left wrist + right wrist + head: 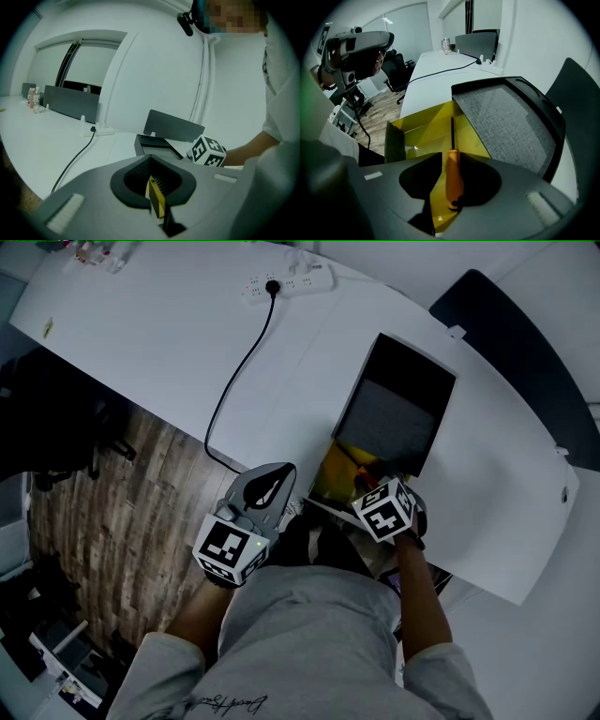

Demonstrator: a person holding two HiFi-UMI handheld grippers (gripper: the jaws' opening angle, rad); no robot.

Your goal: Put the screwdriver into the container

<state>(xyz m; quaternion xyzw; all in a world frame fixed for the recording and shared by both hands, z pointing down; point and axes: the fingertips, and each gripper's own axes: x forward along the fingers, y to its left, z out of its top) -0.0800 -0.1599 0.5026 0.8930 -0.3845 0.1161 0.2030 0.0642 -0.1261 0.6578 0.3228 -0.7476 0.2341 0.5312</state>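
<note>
Right gripper view: the right gripper (453, 159) clamps its fingers on the screwdriver (454, 180) over the yellow container (423, 125). The next move is likely lowering and releasing. The left gripper (157, 200) is clenched, empty.

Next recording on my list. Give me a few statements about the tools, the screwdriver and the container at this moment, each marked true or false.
1. The right tool is closed on the orange-handled screwdriver. True.
2. The screwdriver's shaft points back toward the person. False: it points away from the person, out over the container.
3. The inside of the container is yellow. True.
4. The left tool grips the black cable. False: its jaws are together on nothing, and the cable lies on the white table.
5. The cable is plugged into the white power strip. True.
</note>
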